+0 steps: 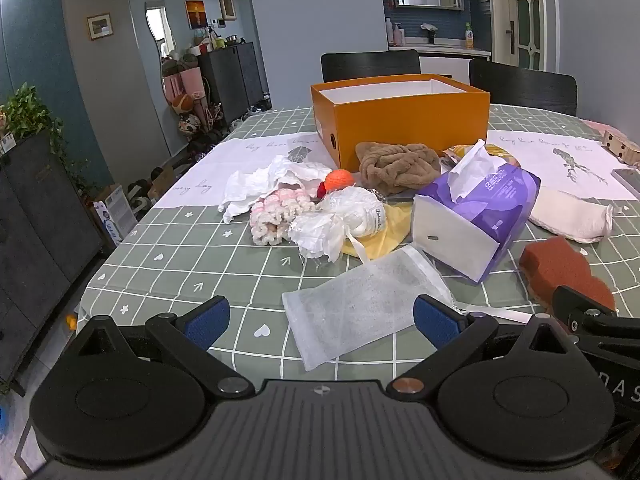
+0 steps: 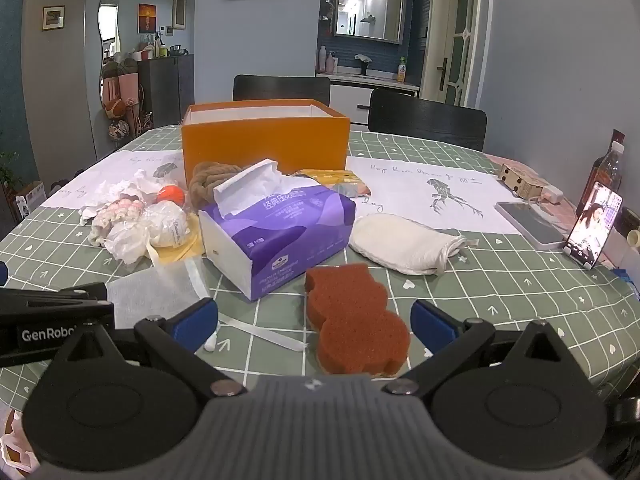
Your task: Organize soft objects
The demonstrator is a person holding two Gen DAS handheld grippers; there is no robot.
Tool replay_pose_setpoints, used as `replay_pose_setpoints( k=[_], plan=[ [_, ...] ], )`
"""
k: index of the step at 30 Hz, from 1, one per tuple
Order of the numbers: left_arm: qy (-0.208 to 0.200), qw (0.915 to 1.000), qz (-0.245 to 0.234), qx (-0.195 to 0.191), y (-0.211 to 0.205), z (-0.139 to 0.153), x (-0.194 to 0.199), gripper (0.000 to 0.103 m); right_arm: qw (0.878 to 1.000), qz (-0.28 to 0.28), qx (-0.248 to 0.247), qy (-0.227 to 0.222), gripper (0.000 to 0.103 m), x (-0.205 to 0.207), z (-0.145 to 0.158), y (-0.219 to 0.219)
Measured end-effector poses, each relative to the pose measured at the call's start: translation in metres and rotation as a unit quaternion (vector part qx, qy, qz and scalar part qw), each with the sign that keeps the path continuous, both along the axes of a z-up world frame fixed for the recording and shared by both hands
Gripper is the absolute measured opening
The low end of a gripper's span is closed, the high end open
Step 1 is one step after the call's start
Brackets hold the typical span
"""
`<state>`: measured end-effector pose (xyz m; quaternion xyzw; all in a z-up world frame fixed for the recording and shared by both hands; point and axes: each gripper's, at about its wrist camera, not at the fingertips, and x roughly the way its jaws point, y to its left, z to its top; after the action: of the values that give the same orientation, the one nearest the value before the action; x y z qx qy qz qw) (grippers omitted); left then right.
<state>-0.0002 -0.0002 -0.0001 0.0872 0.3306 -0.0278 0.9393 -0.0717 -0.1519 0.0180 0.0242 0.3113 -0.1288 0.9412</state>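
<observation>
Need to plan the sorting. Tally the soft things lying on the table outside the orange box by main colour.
White: 5 (mesh pouch, crumpled cloth, plastic-wrapped bundle, mitt, pink-and-white knit)
Brown: 2 (sponge, fluffy cloth)
Purple: 1 (tissue pack)
Orange: 1 (ball)
Yellow: 1 (cloth)
Total: 10

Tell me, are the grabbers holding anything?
No. The left gripper hangs open over the white pouch; the right gripper hangs open over the brown sponge.
</observation>
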Motion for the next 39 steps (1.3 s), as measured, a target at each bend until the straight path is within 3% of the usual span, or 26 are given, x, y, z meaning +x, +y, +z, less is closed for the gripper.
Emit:
replay_pose_setpoints(
  k=[39],
  plan=[
    [-0.001,1.0,-0.006,-0.002,0.0026,0.0048,-0.0013,0.103,1.0,0.004,-0.012,0.0,0.1,-0.0027,-0.002,0.0083]
  ],
)
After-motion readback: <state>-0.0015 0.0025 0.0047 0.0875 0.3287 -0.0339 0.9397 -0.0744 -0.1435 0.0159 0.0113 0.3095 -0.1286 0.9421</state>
